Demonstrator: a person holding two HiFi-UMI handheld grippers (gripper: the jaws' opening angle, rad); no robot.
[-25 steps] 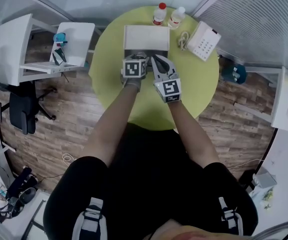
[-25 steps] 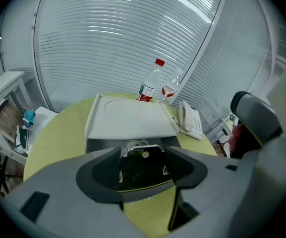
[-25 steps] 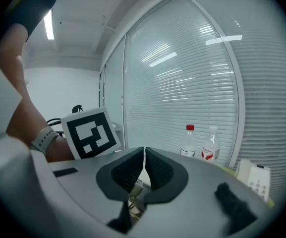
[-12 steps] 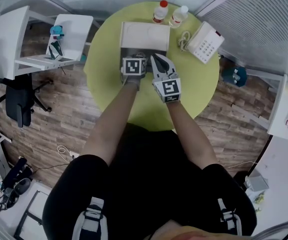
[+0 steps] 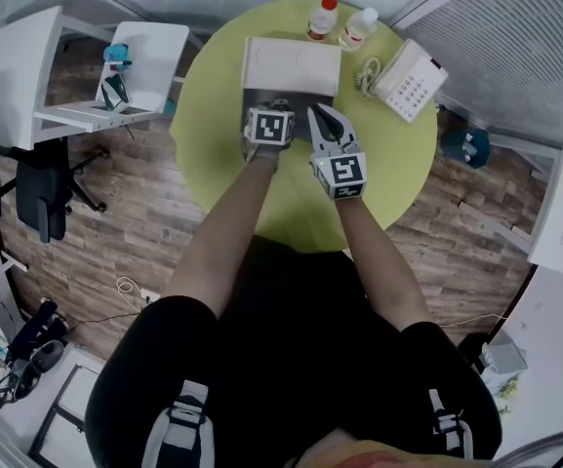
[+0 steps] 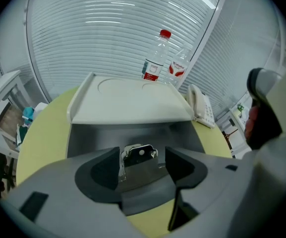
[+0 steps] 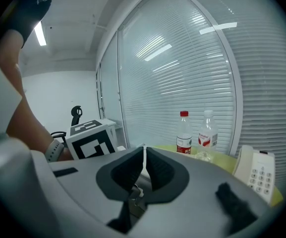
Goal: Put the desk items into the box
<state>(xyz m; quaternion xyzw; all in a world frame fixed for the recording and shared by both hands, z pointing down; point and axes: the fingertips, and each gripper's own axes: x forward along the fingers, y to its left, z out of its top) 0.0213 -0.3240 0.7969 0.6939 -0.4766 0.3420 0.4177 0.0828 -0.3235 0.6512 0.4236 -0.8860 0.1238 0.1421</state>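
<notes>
The box (image 5: 291,64) stands open at the far side of the green round table (image 5: 218,149), its white lid (image 6: 133,100) tipped back and its grey inside (image 6: 133,133) showing. My left gripper (image 5: 278,106) points steeply down into the box's front part. Its jaws stand wide, and a silver metal stapler (image 6: 139,156) sits between them, touching the pads (image 6: 114,165). My right gripper (image 5: 316,115) hovers just right of it over the box's front edge. In the right gripper view (image 7: 143,165) its jaws are pressed together with nothing between them.
Two water bottles (image 5: 322,18) (image 5: 359,27) stand behind the box, and a white telephone (image 5: 408,78) lies to its right. White side desks (image 5: 135,76) and an office chair (image 5: 42,203) stand left of the table. My knees are at the near edge.
Both grippers have sunk a little toward the box, the left one deeper. Neither pair of jaws has changed its opening.
</notes>
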